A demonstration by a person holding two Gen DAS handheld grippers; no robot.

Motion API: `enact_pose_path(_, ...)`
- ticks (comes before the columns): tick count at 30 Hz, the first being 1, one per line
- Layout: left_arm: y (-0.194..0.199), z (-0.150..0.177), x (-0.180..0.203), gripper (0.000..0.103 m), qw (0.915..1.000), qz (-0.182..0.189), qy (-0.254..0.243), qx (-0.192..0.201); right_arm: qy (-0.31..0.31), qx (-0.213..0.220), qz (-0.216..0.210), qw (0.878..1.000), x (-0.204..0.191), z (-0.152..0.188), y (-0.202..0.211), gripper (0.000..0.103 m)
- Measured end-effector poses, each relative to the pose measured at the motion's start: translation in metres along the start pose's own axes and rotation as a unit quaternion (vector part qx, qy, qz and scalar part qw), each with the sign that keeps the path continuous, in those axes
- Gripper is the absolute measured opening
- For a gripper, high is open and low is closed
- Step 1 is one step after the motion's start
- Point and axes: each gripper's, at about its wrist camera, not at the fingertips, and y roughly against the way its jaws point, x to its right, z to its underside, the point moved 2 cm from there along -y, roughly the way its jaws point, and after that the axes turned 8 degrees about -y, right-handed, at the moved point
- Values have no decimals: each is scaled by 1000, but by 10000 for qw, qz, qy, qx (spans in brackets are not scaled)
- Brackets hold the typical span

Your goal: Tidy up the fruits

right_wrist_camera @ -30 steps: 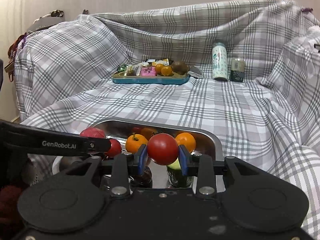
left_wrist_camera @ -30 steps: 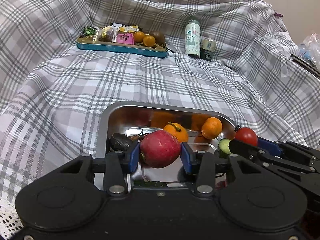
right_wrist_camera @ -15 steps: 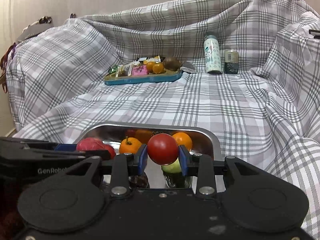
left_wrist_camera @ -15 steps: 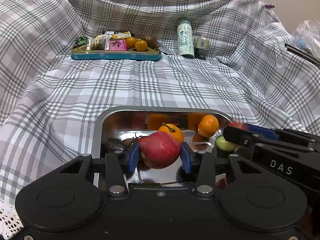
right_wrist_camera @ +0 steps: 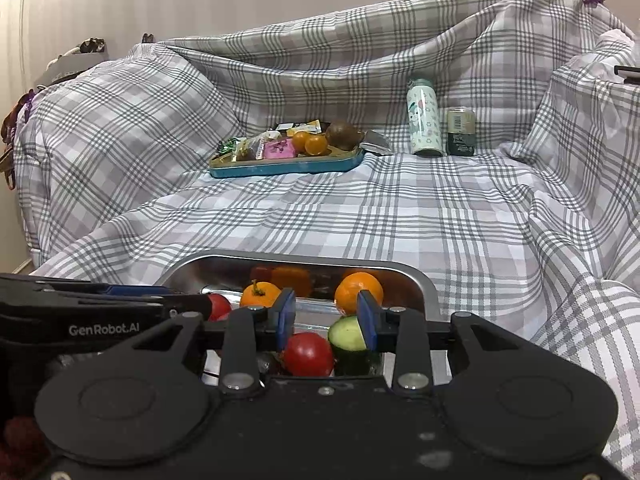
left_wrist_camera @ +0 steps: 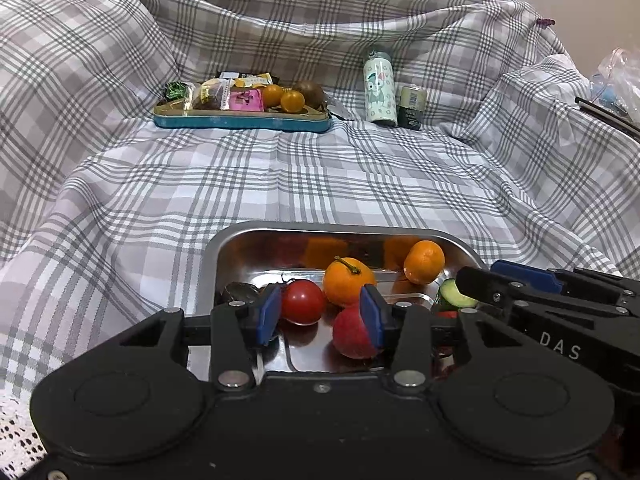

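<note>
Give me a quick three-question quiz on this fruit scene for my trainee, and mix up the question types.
1. True or false: the steel tray holds two oranges.
2. What stands to the right of the blue tray at the back?
A. a patterned bottle and a small can
B. a stack of bowls
C. a book
3. Fill in: in the right wrist view, the cucumber piece lies right beside a red ____.

Key: 1 true; 2 A; 3 tomato.
</note>
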Motion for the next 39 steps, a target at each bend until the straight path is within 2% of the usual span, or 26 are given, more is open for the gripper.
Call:
enact_pose_path(18,0,2,-3,51,9997,-230,39,-52,22,-383,213,9990,0,5,-7,38)
enact_pose_path(39,-1,2,-2,51,9997,-230,44,-88,-1,-421,230,9988,-1,5,-7,39)
